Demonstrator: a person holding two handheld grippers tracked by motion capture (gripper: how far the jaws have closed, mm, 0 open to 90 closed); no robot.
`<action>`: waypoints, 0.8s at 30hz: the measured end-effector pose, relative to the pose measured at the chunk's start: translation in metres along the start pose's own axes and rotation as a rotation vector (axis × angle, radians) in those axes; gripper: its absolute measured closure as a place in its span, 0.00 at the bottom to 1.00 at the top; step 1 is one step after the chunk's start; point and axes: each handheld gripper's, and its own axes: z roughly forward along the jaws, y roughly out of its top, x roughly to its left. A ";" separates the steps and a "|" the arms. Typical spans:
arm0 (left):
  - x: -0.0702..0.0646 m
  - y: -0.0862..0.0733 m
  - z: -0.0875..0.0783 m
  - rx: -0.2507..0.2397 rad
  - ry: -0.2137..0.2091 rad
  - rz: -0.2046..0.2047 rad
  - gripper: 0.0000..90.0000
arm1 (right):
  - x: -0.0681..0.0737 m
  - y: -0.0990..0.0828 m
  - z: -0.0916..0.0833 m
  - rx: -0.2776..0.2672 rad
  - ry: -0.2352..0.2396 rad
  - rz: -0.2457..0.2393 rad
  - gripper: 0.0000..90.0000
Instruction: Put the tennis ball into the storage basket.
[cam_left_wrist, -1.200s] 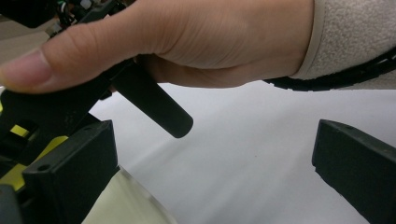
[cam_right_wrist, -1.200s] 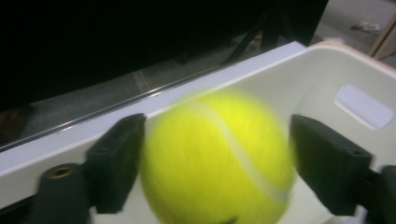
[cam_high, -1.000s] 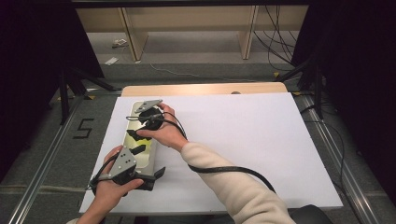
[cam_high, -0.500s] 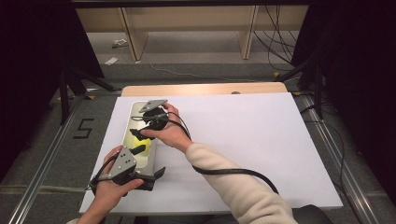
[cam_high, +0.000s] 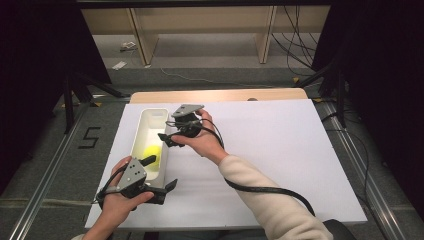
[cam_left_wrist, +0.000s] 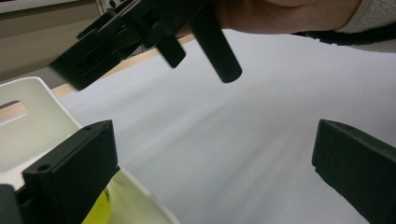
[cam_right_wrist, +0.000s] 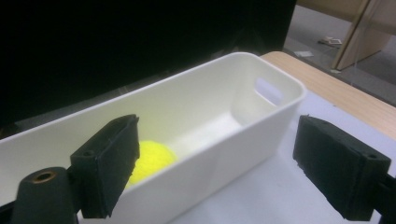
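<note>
A long white bin (cam_high: 143, 129) lies lengthwise on the left of the white table sheet, with a yellow ball (cam_high: 151, 151) in its near half. My right gripper (cam_high: 168, 140) hovers just right of the bin's middle, open, jaws pointing at it. In the right gripper view the bin (cam_right_wrist: 261, 121) and ball (cam_right_wrist: 149, 158) lie beyond the right gripper (cam_right_wrist: 224, 172), which holds nothing. My left gripper (cam_high: 160, 172) is open at the bin's near end, one jaw over the inside and one outside the right wall. The left gripper (cam_left_wrist: 212, 177) sees the bin (cam_left_wrist: 28, 126) and ball (cam_left_wrist: 100, 210) at its left.
The white sheet (cam_high: 280, 150) spreads wide to the right of the bin. A strip of wooden tabletop (cam_high: 220, 95) shows at the far edge. Metal rails (cam_high: 45, 185) run along both sides, and a black cable (cam_high: 260, 189) trails from the right gripper.
My right gripper has drawn back to the right, off the bin, so the bin's far half and the ball show more fully. The left gripper has stayed put.
</note>
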 end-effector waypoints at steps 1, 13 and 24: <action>0.000 0.000 0.000 0.001 0.000 -0.001 0.00 | -0.003 -0.001 -0.004 -0.001 -0.005 0.004 0.17; 0.000 0.000 0.001 0.004 0.001 0.000 0.00 | -0.024 -0.017 -0.041 -0.009 -0.048 0.034 0.17; 0.000 -0.001 0.001 0.005 0.003 0.000 0.00 | -0.032 -0.031 -0.065 -0.009 -0.075 0.043 0.17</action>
